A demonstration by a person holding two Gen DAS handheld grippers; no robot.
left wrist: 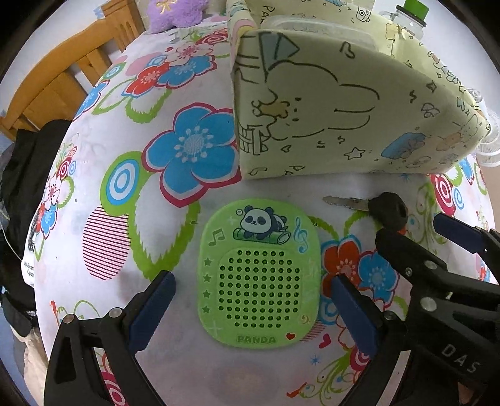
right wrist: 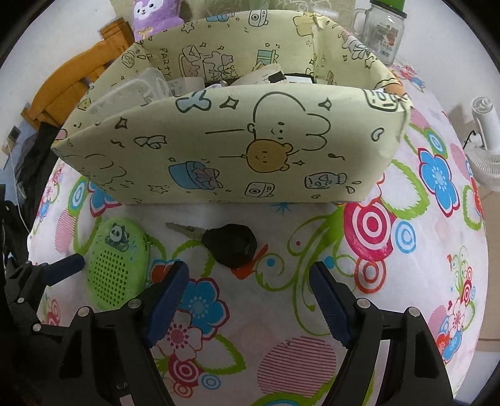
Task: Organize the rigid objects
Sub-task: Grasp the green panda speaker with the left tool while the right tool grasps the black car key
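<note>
**Two grippers poised over a panda pad and a key beside the box**

On a flower-print cloth (left wrist: 93,193), the left gripper (left wrist: 253,299) hangs over a green pad (left wrist: 259,274), jaws spread and pinching nothing, one blue finger to each side of the pad and neither seen to touch it; the right gripper (right wrist: 248,299) stands likewise spread and empty, on the near side of a key (right wrist: 229,245) and clear of it; the pad lies near and left, the key just to its right, both flat on the cloth and close in front of the box (right wrist: 218,150).

The pad, pierced with rows of holes, looks light, thin and probably rubbery, so it may flex and resist a pinch while lying flat; a hold across its two long edges, where the fingers now stand, seems the soundest; the key is stiff, small and light, its bare metal blade pointing left and likely slippery, so the thick black head is the better place to grip.

Readable writing: "PANDA" along the pad's near edge, under a drawn panda and music notes; "PARTY" on the box's inner wall in the right view; "DAS" on the right gripper's body as seen from the left view; a label on the jar (right wrist: 386,28) behind the box is too small to read.
</note>
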